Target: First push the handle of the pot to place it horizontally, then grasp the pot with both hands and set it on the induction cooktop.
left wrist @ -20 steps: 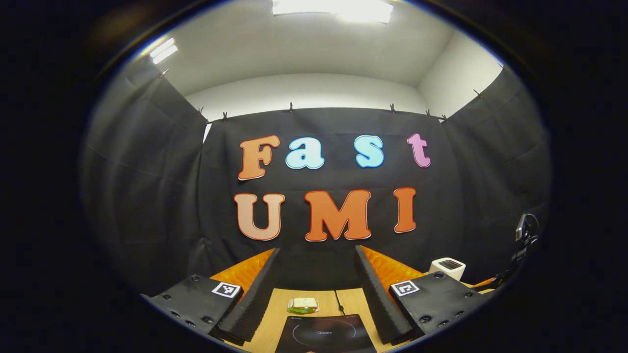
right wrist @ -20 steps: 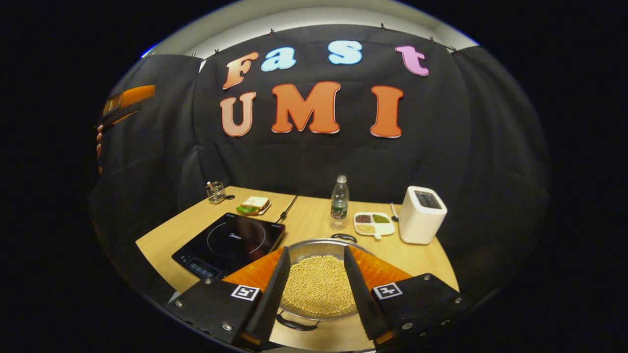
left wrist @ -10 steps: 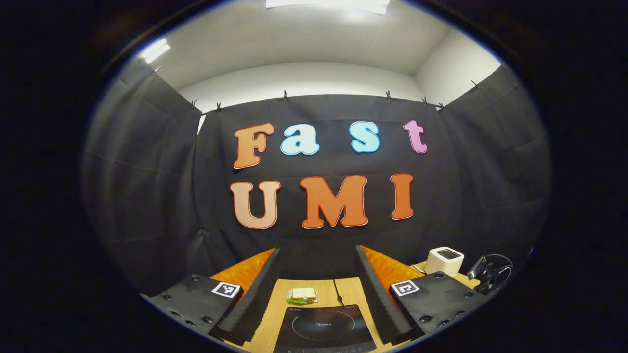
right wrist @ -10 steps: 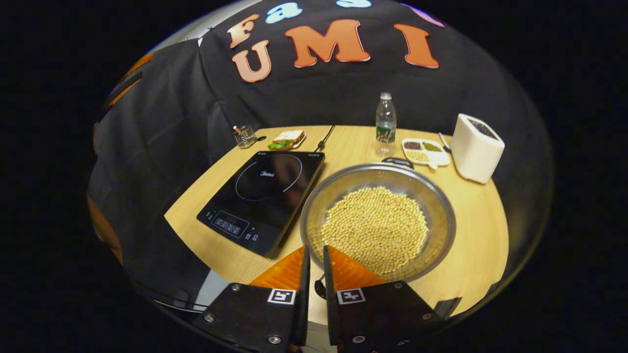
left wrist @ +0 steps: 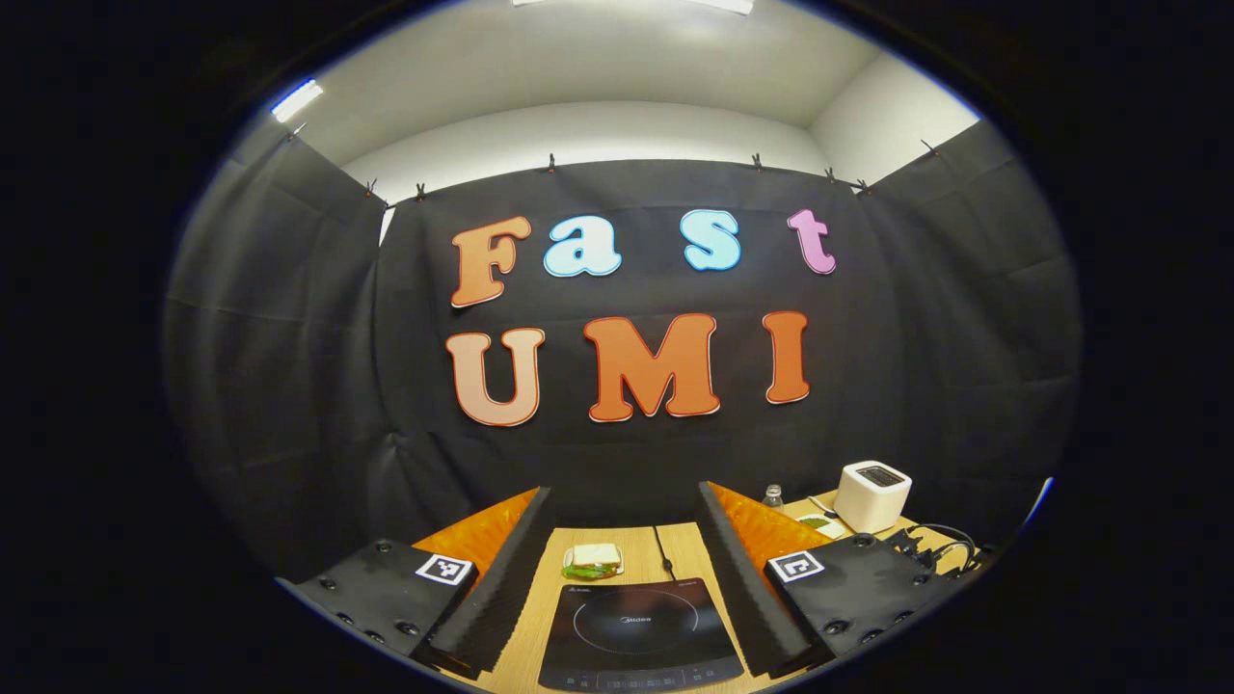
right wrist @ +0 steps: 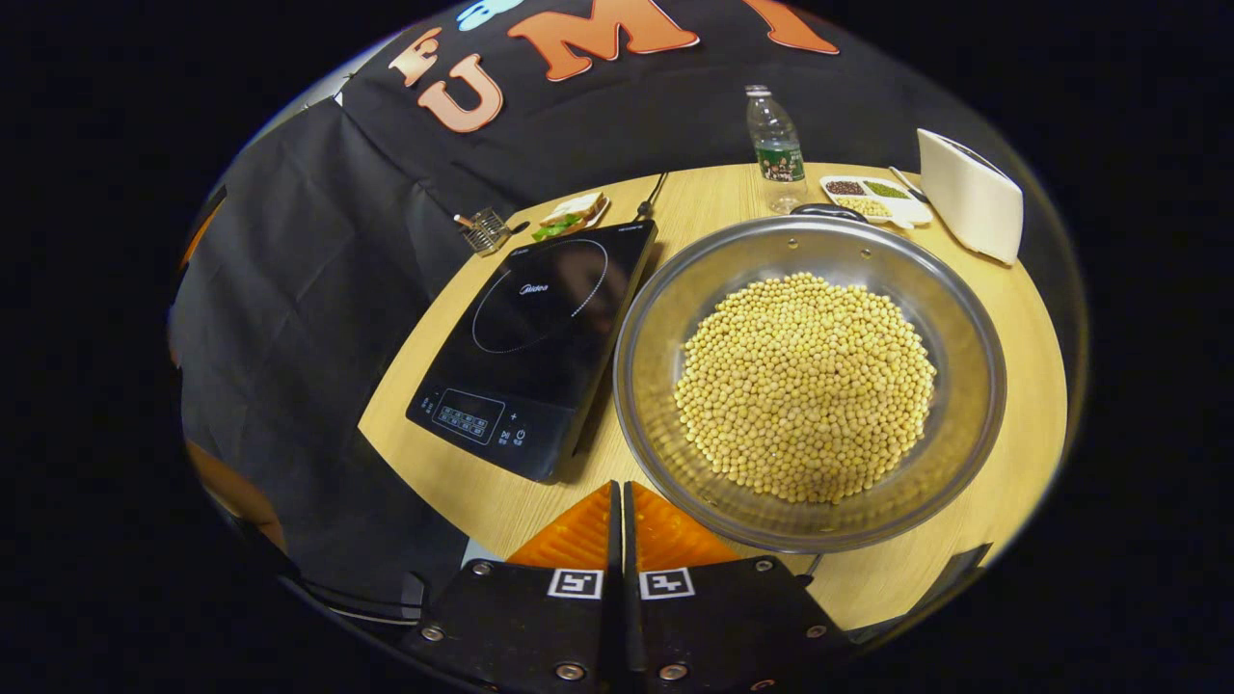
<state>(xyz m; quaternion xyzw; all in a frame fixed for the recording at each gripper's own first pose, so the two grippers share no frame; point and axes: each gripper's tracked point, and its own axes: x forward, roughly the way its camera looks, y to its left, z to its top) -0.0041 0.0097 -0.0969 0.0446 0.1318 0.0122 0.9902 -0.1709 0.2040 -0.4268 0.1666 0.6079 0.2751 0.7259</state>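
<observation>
Right gripper view: right gripper (right wrist: 618, 501) fingers together at pot (right wrist: 810, 289) near rim, handle there hidden. Pot holds beans (right wrist: 805, 386), beside induction cooktop (right wrist: 540, 337). Left gripper (left wrist: 625, 578) fingers apart above cooktop.

Black cloth (left wrist: 289, 386) hangs clipped along its upper edge on three sides of the booth. Above it rise white walls (left wrist: 598, 130) and a lit ceiling. A light wooden table (right wrist: 1022, 318) stands below.
</observation>
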